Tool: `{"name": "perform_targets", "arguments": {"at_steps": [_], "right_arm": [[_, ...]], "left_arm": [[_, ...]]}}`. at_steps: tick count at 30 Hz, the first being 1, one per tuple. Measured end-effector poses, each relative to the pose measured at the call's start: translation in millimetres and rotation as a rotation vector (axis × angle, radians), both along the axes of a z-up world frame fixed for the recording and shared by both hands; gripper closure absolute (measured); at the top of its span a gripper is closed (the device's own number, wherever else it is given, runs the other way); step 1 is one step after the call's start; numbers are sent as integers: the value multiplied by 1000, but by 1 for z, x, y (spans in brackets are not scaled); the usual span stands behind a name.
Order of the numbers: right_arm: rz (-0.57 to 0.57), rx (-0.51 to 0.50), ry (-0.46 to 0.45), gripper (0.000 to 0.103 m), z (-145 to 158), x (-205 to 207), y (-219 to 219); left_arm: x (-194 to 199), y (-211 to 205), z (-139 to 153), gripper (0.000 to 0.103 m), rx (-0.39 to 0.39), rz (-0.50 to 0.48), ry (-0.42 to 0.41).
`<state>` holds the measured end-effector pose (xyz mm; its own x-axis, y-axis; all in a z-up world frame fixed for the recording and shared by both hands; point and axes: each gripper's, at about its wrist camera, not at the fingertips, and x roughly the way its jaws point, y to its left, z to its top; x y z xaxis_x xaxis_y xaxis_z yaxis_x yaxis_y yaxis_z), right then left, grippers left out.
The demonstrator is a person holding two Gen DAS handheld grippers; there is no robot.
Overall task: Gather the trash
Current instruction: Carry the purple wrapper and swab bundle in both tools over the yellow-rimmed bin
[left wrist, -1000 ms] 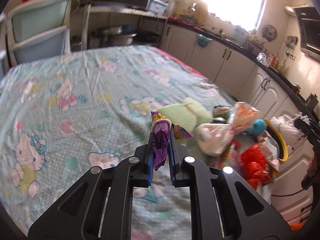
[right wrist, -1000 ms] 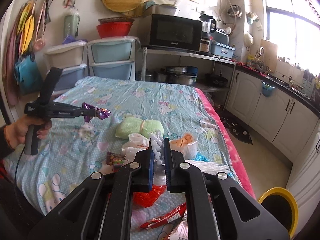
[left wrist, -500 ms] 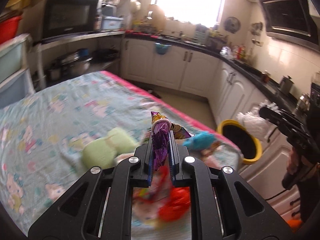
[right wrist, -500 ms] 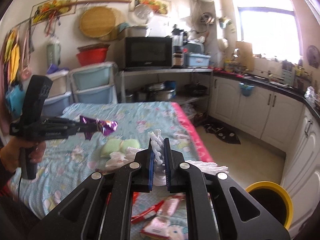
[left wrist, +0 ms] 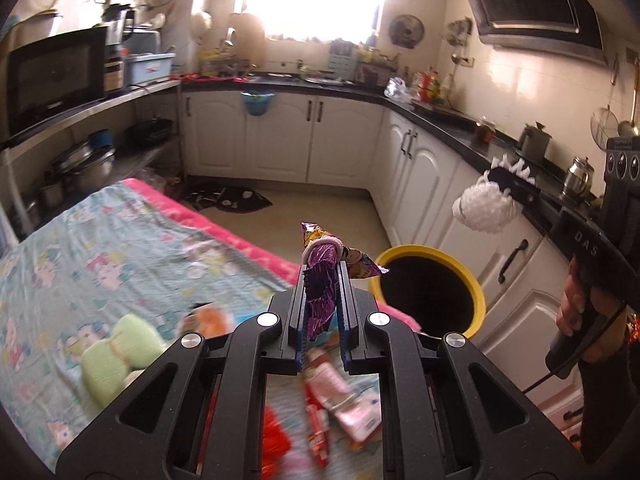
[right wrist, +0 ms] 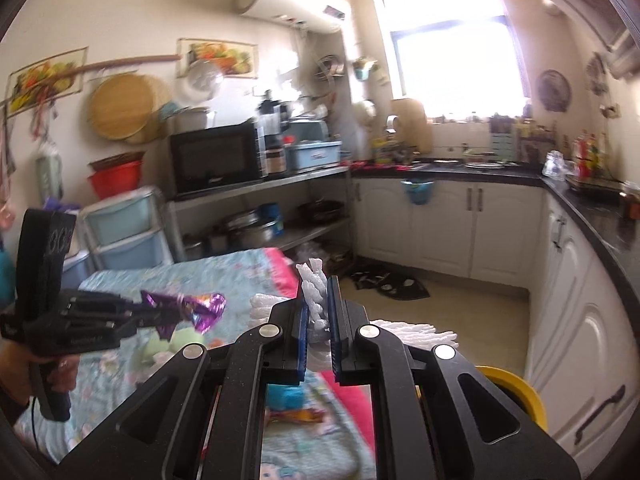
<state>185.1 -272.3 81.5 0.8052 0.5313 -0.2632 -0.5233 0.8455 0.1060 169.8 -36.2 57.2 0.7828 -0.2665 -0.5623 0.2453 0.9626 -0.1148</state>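
Observation:
My left gripper (left wrist: pixel 322 270) is shut on a purple snack wrapper (left wrist: pixel 320 280) and holds it in the air, just left of a yellow-rimmed trash bin (left wrist: pixel 432 286) on the floor. My right gripper (right wrist: pixel 317 284) is shut on a white foam net (right wrist: pixel 314 300). In the left wrist view the right gripper (left wrist: pixel 502 178) with the foam net (left wrist: pixel 484 208) hangs above and right of the bin. In the right wrist view the left gripper (right wrist: pixel 160 308) with the wrapper (right wrist: pixel 196 308) is over the table, and the bin (right wrist: pixel 516 390) shows at lower right.
More trash lies on the table with the cartoon-print cloth (left wrist: pixel 100 264): a green sponge (left wrist: pixel 120 350), red and pink packets (left wrist: pixel 344 396), a blue item (right wrist: pixel 286 394). White cabinets (left wrist: pixel 424 176) and black counter run along the right. Open floor (left wrist: pixel 320 212) lies beyond the bin.
Both grippers have swung right, away from the table's middle towards the bin, still holding their trash. The bin is now closer and larger in the left wrist view.

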Motion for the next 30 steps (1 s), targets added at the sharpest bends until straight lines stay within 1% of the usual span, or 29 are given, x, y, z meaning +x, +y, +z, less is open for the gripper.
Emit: {"name": "perform_targets", "arguments": {"at_steps": [7,12,14,16,18,23,26,30], "right_arm": [[-131,50,30,94,-5,21,-48],[-209,81,58,94,-13,34,-78],[-236,85,71,94,-18,38,-88],[-259,94,90,94,-26,43,-97],[-275,109,109,94,-34,47,-107],[-295,121,162,94,-56,62,-121],[-308,131,189,94,-69,70,-126],[-305,182,233,92,-91,84,-135]], "left_arm": [[31,-54,-12,95,23,-83,38],[54,-84,-21,95,-3,-138,68],[65,-94,-26,95,-14,-155,94],[75,-105,-31,95,-10,-170,111],[86,-118,-38,95,1,-185,130],[110,-138,-61,95,-13,-217,197],[123,-149,-77,95,1,-232,235],[140,-168,-101,95,17,-272,307]]}}
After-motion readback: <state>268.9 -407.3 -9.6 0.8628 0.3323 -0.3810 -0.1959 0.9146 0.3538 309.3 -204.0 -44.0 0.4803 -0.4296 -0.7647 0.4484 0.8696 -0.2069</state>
